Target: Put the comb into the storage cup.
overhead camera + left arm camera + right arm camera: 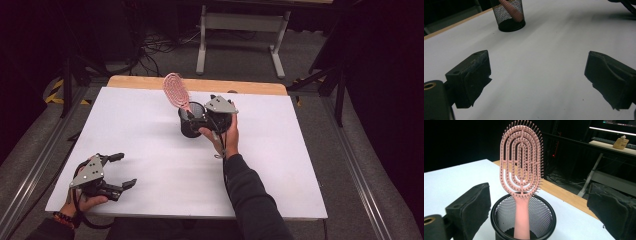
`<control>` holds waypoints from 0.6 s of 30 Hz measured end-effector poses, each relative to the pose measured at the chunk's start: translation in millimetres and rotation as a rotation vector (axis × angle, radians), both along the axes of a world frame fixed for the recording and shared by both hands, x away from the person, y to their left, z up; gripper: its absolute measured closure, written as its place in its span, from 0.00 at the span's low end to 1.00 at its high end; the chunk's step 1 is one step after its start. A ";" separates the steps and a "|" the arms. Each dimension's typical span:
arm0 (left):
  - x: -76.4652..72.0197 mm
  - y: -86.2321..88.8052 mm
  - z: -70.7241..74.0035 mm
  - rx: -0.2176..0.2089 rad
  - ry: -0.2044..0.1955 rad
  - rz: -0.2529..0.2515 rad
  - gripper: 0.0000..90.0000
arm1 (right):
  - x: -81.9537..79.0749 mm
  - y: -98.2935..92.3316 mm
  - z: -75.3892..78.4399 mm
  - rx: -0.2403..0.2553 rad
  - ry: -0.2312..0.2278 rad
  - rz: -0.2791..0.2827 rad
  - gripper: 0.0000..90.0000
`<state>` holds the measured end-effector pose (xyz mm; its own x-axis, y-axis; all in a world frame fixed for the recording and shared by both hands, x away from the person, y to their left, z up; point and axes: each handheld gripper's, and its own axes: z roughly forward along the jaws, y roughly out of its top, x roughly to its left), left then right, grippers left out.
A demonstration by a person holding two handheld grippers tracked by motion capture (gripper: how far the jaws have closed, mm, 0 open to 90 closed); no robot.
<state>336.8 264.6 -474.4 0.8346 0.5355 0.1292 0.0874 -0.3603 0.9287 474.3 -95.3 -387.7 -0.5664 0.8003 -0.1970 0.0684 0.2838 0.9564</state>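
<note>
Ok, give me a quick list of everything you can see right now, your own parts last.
hairbrush: one, pink, standing handle-down in the cup, head sticking out above the rim
mesh cup: one, black, mid-table
table board: one, white, on a wooden top
table frame: one, grey, on the floor behind
right tool: one, black, jaws open either side of the cup
left tool: one, black, jaws open, near the front left corner
forearm sleeve: one, dark

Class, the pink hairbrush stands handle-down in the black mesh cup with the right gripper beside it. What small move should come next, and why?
Probably draw the right gripper back from the mesh cup. The pink hairbrush stands in the cup on its own, and the jaws are wide apart, touching neither.
</note>
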 end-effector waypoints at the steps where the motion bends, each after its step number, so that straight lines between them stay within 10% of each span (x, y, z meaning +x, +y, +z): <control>1: 0.1 0.0 -0.1 0.000 0.001 -0.001 0.08 | -0.9 -0.7 0.3 -0.003 -0.005 -0.001 0.06; 18: -0.2 -1.5 -0.6 0.002 -0.002 0.000 0.08 | -17.1 -10.5 2.0 -0.044 -0.013 0.010 0.06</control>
<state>336.5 263.2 -475.0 0.8344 0.5352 0.1317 0.0861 -0.3624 0.9280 457.2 -105.8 -385.7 -0.5712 0.7850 -0.2396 0.0531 0.3267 0.9437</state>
